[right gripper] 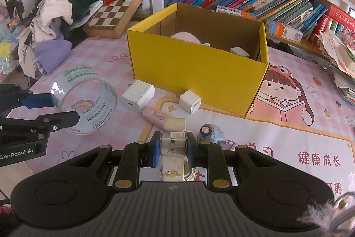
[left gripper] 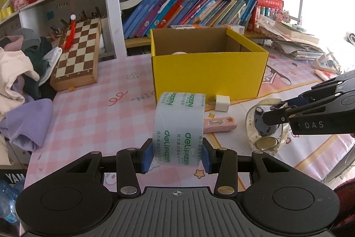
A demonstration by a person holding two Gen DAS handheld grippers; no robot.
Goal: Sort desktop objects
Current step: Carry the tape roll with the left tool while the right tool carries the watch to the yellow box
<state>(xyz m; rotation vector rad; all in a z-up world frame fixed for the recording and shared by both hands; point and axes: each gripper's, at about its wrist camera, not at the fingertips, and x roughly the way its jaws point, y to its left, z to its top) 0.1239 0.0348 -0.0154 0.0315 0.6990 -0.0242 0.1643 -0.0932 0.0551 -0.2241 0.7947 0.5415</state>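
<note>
My left gripper (left gripper: 177, 157) is shut on a roll of clear tape (left gripper: 178, 126) with green print, its blue pads pressing the roll's two sides; the same tape roll (right gripper: 84, 101) shows at the left of the right wrist view. My right gripper (right gripper: 173, 148) is shut on the pale strap of a wristwatch (right gripper: 173, 141). That wristwatch (left gripper: 264, 128) hangs from the right gripper (left gripper: 275, 112) just above the mat. An open yellow box (left gripper: 208, 72) stands behind both, holding a pink thing and small white items (right gripper: 239, 51).
In front of the yellow box (right gripper: 195, 72) lie a small white charger cube (right gripper: 190, 101), a larger white charger (right gripper: 137, 95), a pink eraser (right gripper: 155, 115) and a blue toy car (right gripper: 210, 133). A chessboard (left gripper: 77, 52) and clothes pile (left gripper: 20, 72) sit left; books and papers (left gripper: 292, 41) behind.
</note>
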